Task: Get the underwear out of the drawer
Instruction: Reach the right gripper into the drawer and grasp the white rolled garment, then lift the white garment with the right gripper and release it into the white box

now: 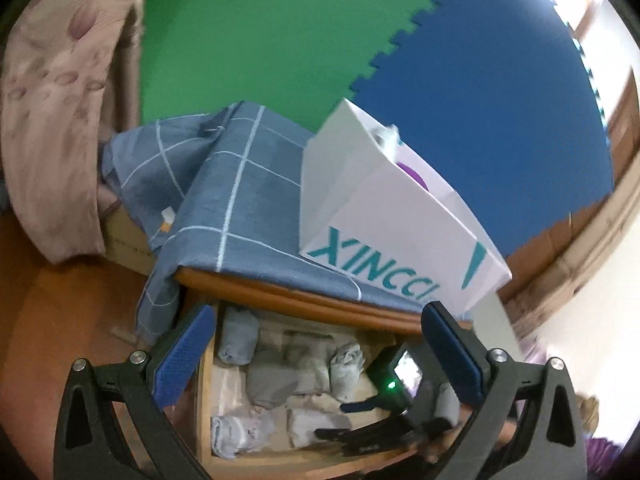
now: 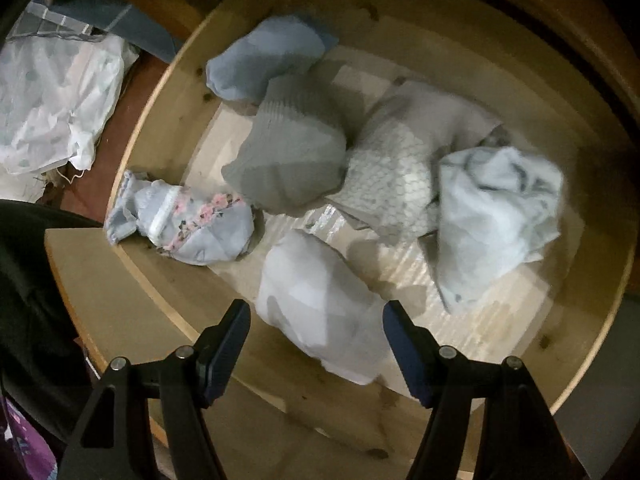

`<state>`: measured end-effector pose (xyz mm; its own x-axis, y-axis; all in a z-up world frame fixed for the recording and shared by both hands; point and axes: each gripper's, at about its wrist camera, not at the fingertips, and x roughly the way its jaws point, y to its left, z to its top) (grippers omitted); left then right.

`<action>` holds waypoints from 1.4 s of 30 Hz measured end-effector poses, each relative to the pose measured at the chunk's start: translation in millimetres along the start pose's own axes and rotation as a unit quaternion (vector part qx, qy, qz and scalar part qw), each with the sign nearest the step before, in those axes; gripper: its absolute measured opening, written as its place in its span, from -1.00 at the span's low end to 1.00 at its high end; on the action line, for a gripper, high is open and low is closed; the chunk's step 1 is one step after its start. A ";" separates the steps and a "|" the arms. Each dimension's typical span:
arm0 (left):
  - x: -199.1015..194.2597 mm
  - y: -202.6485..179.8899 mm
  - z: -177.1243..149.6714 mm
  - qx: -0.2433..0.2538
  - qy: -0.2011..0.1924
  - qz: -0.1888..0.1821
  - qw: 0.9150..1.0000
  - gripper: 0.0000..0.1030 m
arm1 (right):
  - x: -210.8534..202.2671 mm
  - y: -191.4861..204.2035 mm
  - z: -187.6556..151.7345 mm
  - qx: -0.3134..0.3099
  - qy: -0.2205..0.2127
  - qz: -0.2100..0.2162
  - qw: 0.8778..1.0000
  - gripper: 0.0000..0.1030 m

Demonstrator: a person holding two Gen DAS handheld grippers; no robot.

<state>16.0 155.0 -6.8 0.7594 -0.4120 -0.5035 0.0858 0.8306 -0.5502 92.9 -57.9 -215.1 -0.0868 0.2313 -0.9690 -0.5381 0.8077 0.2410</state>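
Although the wooden drawer [image 2: 592, 312] stands pulled out, its back part lies in shadow under the cabinet top, and the bundles there are hard to tell apart. In the left wrist view the near drawer edge is cut off by the frame, and the right tool's black body covers the drawer's right corner.

A blue checked cloth [image 1: 240, 184] drapes the cabinet top, with a white paper bag [image 1: 384, 224] standing on it before green and blue foam mats [image 1: 280, 40].

The underwear lies inside the drawer as several rolled pieces. The pale white roll [image 2: 316, 304] sits just ahead of and between the right tongs [image 2: 316, 344], which point down at it with jaws apart, pads not pressing it. A floral piece [image 2: 188, 228] lies against the left wall.

The left tongs [image 1: 316, 344] hang above the drawer, wide apart, holding nothing.
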 end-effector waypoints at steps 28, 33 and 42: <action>28.2 -35.0 -14.7 0.104 0.047 0.051 0.992 0.98 | 9.1 3.4 -7.7 0.000 0.024 -0.021 0.999 -0.17; 27.8 -36.5 -15.0 0.107 0.048 0.053 0.992 0.98 | -43.7 -4.7 -25.5 0.018 -0.034 -0.001 0.999 -0.18; 30.3 -41.6 -16.6 0.117 0.052 0.059 0.990 0.98 | -164.1 -0.4 -59.3 0.022 -0.155 0.013 0.988 -0.18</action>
<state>24.8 101.7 -10.2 0.7035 -0.3335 -0.6275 0.1566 0.9341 -0.3209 57.6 -128.3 -59.4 0.1633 0.4022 -0.9009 -0.5021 0.8199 0.2751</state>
